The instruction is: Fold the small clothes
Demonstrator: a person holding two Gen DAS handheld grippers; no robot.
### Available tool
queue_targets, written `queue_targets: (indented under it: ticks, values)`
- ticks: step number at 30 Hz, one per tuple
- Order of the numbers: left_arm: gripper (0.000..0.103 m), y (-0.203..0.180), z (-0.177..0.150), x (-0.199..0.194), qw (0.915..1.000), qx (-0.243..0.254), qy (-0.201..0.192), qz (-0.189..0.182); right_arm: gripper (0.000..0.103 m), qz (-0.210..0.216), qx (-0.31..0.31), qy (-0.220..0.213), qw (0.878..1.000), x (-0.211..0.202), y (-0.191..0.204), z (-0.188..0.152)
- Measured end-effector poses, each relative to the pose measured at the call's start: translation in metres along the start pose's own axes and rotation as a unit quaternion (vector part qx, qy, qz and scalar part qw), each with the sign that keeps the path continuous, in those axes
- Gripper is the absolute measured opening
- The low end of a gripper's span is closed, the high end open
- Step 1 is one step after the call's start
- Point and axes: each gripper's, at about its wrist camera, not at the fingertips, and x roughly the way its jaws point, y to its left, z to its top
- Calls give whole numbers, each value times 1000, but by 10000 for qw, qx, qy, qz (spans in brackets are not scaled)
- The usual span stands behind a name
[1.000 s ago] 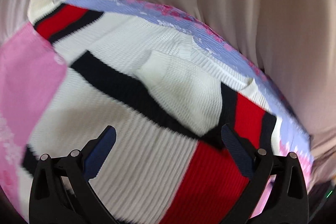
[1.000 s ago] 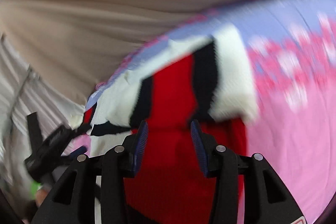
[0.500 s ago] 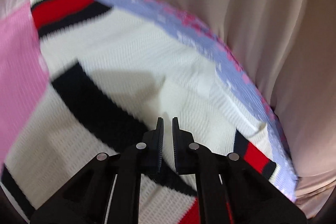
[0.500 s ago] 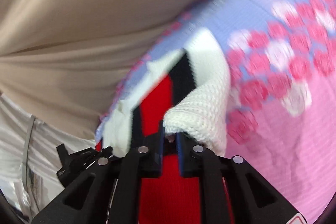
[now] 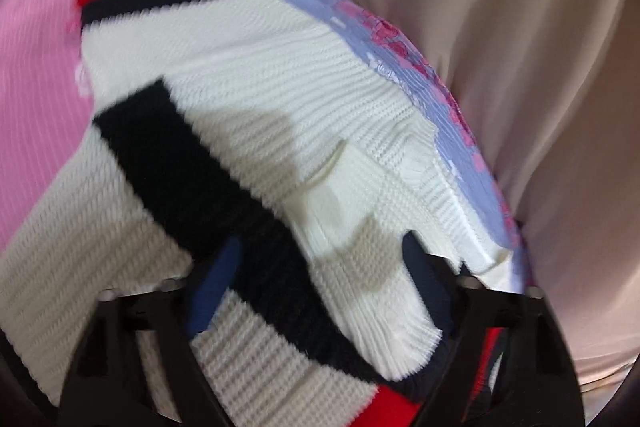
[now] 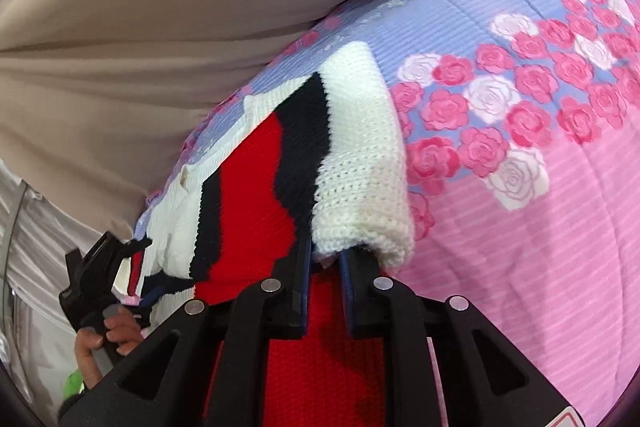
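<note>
A small knit sweater [image 5: 280, 75] in white, black and red lies on a pink and lilac floral bedspread [image 5: 36, 75]. My left gripper [image 5: 320, 267] is open low over the sweater's middle, its jaws wide apart on either side of a folded white part. In the right wrist view my right gripper [image 6: 323, 259] is shut on the white cuff end of a sleeve [image 6: 360, 155], which is lifted and doubled over the red part of the sweater [image 6: 248, 195]. The left gripper [image 6: 100, 275] and the hand holding it show at the lower left of that view.
The bedspread [image 6: 540, 207] with its rose print spreads to the right. A beige curtain [image 6: 160, 7] hangs behind the bed, also seen in the left wrist view [image 5: 520, 47]. The bed's far edge runs just beyond the sweater.
My left gripper, shut half a second ago, has opened wide over the sweater. My right gripper stays shut on the sleeve cuff and has carried it a little further over the red part.
</note>
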Motion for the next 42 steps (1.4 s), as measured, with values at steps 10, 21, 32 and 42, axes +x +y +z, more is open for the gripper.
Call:
queue_targets:
  ticks: [10, 21, 32, 42]
  values:
    - [8, 45, 16, -15, 9994, 326, -12, -84, 22, -835, -460, -100, 9954, -23, 18, -27]
    - [47, 162, -30, -138, 9962, 523, -486, 507, 34, -622, -2946, 394, 9528, 3, 202, -103]
    - [67, 214, 76, -181, 9960, 114, -874, -144, 43, 86, -5005, 741, 8625, 147, 424, -156]
    - [73, 274, 208, -145, 9803, -1410, -1383, -31, 48, 124, -3421, 573, 9378, 161, 454, -146]
